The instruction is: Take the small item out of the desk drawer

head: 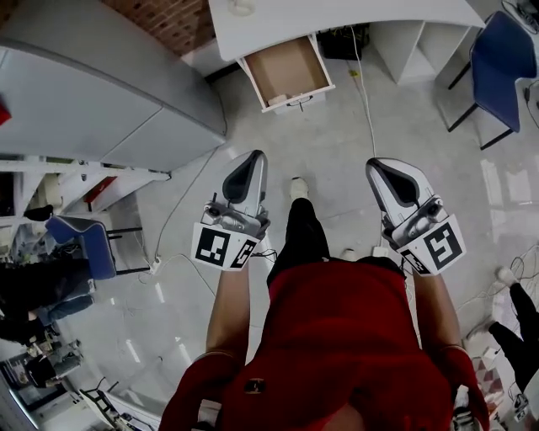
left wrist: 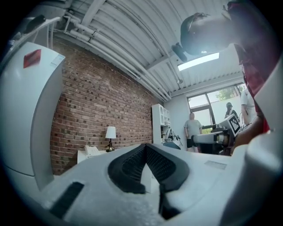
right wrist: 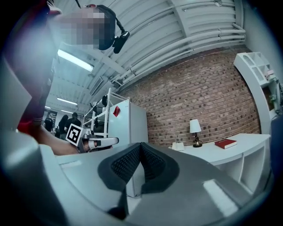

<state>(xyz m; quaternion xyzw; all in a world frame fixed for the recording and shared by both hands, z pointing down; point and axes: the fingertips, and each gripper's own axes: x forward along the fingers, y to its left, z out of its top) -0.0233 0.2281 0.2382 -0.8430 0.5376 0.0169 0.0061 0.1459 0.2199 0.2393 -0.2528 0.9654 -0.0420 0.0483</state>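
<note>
The white desk [head: 354, 17] stands at the top of the head view with its drawer [head: 286, 71] pulled open, brown inside. A small pale item [head: 286, 98] lies by the drawer's front wall. My left gripper [head: 253, 162] and right gripper [head: 379, 168] are held at waist height over the floor, well short of the drawer and pointing toward the desk. Both are shut with nothing between the pads. In the left gripper view the left gripper [left wrist: 145, 146] has its black pads touching at the tips. The right gripper [right wrist: 140, 145] shows the same in its own view.
A tall white cabinet [head: 101, 93] stands at the left and a blue chair [head: 504, 59] at the right of the desk. Cables [head: 364, 93] trail over the floor. The desk carries a lamp [right wrist: 194, 128] and a red book [right wrist: 225, 143]. People stand in the background.
</note>
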